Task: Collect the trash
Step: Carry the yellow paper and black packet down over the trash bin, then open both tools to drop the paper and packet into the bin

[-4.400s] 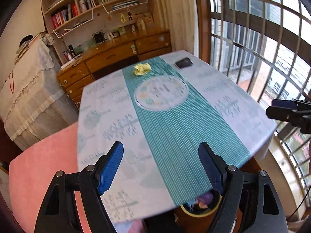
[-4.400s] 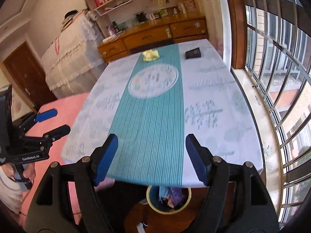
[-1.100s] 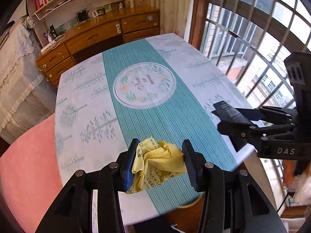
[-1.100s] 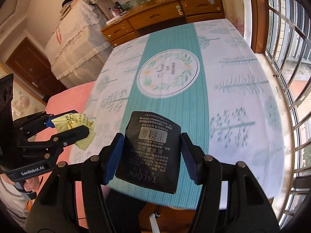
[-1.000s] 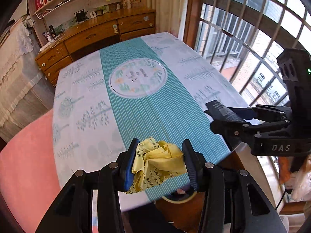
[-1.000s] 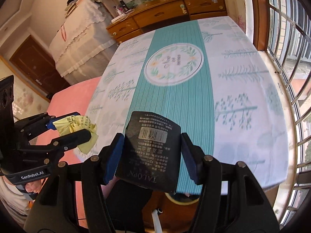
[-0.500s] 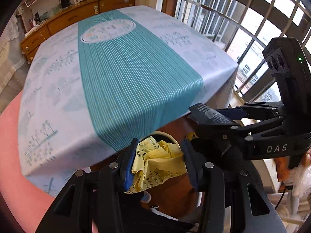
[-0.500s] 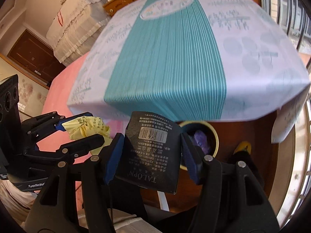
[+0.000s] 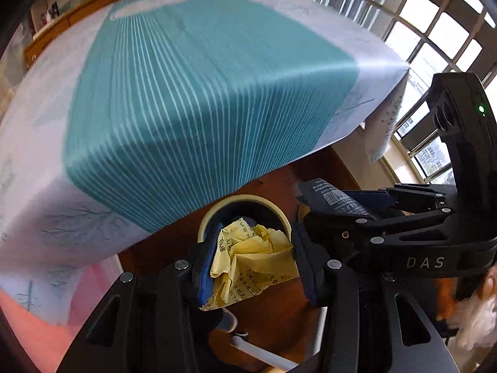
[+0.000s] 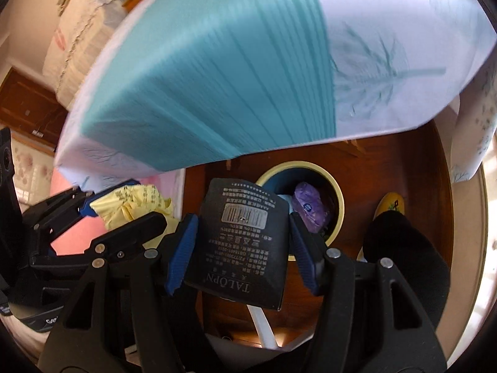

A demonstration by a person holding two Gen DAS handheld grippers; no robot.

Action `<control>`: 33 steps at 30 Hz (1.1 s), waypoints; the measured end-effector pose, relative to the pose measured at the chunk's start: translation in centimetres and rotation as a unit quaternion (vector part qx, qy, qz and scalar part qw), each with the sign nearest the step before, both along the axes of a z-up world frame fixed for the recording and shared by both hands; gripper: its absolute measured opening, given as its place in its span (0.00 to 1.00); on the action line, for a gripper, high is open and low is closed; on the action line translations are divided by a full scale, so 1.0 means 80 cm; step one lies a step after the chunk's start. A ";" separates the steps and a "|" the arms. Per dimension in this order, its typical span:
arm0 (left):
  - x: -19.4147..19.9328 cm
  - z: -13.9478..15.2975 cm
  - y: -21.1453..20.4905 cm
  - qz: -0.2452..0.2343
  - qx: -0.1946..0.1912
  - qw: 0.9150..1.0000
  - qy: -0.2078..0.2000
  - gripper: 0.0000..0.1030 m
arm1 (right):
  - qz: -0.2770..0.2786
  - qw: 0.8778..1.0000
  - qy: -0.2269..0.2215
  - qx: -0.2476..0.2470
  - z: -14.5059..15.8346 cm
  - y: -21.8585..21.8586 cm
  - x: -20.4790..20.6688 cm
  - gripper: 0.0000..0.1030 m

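Both tongs have dropped from the tabletop (image 9: 186, 77) to the bin (image 10: 337, 199): left tongs (image 9: 253, 259) pinching yellow paper (image 9: 251, 264), right tongs (image 10: 240, 245) pinching a black packet (image 10: 242, 242); only the right view shows the bin's purple wrapper (image 10: 307, 208).

I have both grippers tipped steeply downward, side by side and close together. My left gripper (image 9: 253, 261) is clamped on something between its blue pads (image 9: 206, 267); my right gripper (image 10: 240, 242) is likewise clamped, jaws set somewhat wider.
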State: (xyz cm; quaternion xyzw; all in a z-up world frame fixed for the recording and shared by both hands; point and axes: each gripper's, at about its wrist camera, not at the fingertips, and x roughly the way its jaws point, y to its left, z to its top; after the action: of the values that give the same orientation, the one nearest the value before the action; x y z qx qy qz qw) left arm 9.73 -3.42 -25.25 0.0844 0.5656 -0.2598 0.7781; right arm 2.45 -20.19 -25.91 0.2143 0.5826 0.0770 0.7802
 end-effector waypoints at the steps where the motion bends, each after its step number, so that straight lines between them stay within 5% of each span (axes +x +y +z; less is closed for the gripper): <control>1: 0.005 -0.016 -0.002 0.006 0.000 1.000 0.011 0.43 | -0.008 1.000 0.006 -0.001 -0.016 -0.003 0.002 0.55; 15: 0.046 -0.197 -0.026 0.052 0.056 0.993 0.088 0.44 | -0.087 0.993 0.075 -0.001 -0.196 -0.039 0.014 0.57; 24: 0.034 -0.276 -0.043 0.045 0.088 0.991 0.093 0.49 | -0.100 0.991 0.092 0.017 -0.259 -0.046 0.025 0.61; 26: 0.033 -0.284 -0.039 0.048 0.090 0.990 0.096 0.50 | -0.102 0.989 0.102 0.025 -0.271 -0.047 0.028 0.70; 33: 0.037 -0.288 -0.029 0.061 0.087 0.989 0.099 0.88 | -0.100 0.989 0.098 0.041 -0.284 -0.044 0.034 0.76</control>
State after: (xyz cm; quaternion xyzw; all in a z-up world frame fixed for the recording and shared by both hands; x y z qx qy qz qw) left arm 12.69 -5.71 -48.31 0.0913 0.6641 -0.1686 0.7226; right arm 5.20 -23.67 -48.61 0.3099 0.6279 0.0007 0.7139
